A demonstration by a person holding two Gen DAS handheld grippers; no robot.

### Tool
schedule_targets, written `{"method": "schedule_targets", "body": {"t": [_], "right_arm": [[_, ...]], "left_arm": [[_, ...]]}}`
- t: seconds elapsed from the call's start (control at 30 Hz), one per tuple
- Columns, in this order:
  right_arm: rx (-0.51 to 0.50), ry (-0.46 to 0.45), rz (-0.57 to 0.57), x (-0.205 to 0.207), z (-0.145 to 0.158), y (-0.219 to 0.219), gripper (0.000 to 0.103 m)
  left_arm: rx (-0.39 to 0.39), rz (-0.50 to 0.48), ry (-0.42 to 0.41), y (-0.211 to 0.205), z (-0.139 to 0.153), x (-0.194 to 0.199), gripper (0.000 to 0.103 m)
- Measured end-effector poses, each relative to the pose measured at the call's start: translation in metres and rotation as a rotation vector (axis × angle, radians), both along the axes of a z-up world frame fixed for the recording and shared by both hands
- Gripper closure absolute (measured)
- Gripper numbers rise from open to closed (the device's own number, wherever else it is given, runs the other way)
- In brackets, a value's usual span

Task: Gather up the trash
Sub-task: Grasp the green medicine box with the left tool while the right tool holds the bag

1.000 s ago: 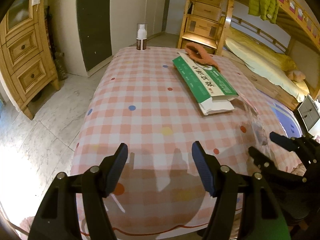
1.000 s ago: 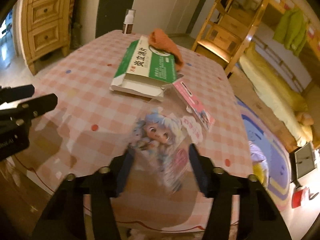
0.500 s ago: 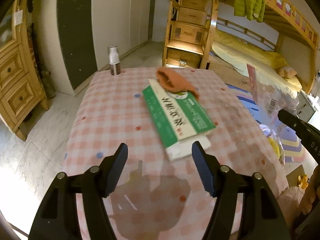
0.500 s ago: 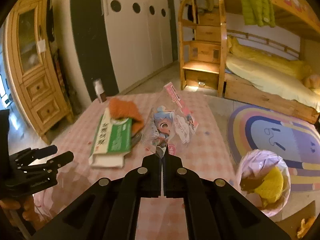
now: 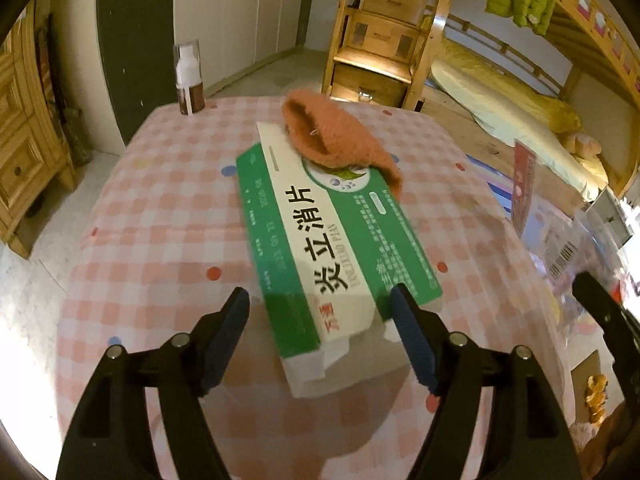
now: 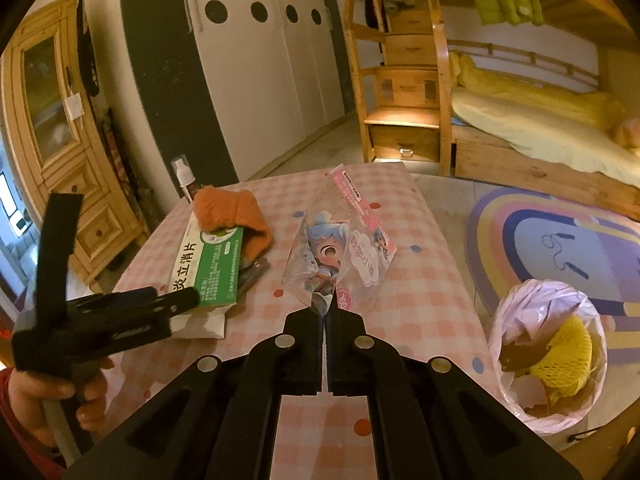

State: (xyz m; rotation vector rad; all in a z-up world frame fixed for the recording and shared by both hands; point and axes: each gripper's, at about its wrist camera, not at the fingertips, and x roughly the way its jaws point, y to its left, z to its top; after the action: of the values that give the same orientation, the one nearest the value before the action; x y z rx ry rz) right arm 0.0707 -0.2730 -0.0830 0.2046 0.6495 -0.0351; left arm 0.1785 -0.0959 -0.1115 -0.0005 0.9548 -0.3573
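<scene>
We've got the clear plastic toy packet with a blue-haired cartoon figure (image 6: 340,256) pinched by its lower edge in our right gripper (image 6: 325,312), pads pressed together, packet lifted above the pink-checked tablecloth (image 6: 416,280); pink-lined trash bin (image 6: 548,364) on the floor to the right; our left gripper (image 5: 320,336) hovers over the near end of the green-and-white cardboard medicine box (image 5: 332,248), jaws spread and opening, not touching it; fuzzy orange cloth (image 5: 336,140) lies on the box's far end.
</scene>
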Motion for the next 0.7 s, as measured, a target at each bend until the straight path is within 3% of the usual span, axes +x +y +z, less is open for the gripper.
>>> {"method": "schedule_targets", "body": {"t": [0.2,0.3,0.6,0.7], "right_arm": [[0.008,0.005,0.003,0.001,0.000,-0.001,0.102],[0.008,0.009,0.010,0.001,-0.001,0.000,0.102],[0.028,0.023,0.021,0.004,-0.003,-0.001,0.102],[0.034,0.017,0.027,0.001,-0.001,-0.002,0.102]], "left_arm": [[-0.101,-0.011,0.047,0.006,-0.008,0.014,0.032],[-0.104,-0.017,0.040,0.005,-0.008,0.016,0.033],[-0.121,-0.017,0.012,0.007,0.001,0.007,0.072],[-0.147,-0.011,-0.017,0.012,0.013,-0.001,0.077]]}}
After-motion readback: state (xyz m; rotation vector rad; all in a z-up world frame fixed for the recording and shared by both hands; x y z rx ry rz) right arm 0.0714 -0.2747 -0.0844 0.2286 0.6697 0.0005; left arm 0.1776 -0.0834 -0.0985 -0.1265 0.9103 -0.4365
